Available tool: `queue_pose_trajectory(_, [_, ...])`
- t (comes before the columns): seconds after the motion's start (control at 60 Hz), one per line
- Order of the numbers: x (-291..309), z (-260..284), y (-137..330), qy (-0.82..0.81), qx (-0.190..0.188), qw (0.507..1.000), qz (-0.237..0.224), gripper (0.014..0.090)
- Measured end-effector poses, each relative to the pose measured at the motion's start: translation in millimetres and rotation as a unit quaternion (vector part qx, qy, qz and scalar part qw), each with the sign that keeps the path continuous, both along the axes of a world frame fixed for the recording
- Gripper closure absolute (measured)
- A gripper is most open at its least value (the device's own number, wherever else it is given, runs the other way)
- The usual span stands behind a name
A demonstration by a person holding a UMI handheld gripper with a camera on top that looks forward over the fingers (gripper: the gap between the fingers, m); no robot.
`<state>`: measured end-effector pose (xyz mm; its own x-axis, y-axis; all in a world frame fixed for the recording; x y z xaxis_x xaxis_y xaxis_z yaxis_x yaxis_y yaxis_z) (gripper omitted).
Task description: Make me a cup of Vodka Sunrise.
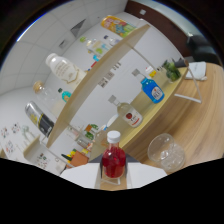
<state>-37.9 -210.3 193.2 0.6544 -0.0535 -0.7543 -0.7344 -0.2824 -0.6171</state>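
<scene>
Red syrup bottle [114, 161], white cap, sits between my fingers, which pinch it from both sides; gripper [114, 176] tilted with the whole scene. Empty clear glass [166, 151] at 3 o'clock of the bottle, on the wooden counter [200, 120]. Clear red-label bottle [129, 115] at 12 o'clock, blue bottle [151, 89] further off at 1. Shelf board [100, 75] runs diagonally; white bottle [62, 68] at 10 o'clock beyond it.
</scene>
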Motion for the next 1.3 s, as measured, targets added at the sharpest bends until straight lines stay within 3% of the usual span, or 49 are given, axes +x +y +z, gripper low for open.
queue_pose_trajectory(0.15, [0.1, 7.1, 8.6, 0.238, -0.003, 0.971, -0.017, 0.0707])
queue_pose_trajectory(0.367, [12.9, 10.4, 11.8, 0.482, -0.008, 0.875, -0.04, 0.0709])
queue_pose_trajectory(0.517, [20.7, 16.3, 8.3, 0.595, 0.002, 0.802, -0.052, 0.0711])
queue_pose_trajectory(0.667, [21.1, 16.1, 7.3, 0.605, -0.002, 0.794, -0.057, 0.0706])
queue_pose_trajectory(0.833, [17.0, 32.2, 3.6, 0.446, 0.009, 0.894, -0.05, 0.0707])
queue_pose_trajectory(0.967, [-3.5, 60.7, 4.1, 0.134, 0.061, 0.988, -0.036, 0.0705])
queue_pose_trajectory(1.117, [-44.4, 72.2, 5.5, -0.135, 0.1, 0.986, -0.002, 0.0705])
queue_pose_trajectory(1.3, [-91.0, -9.6, 14.1, -0.309, 0.055, 0.949, 0.041, 0.0707])
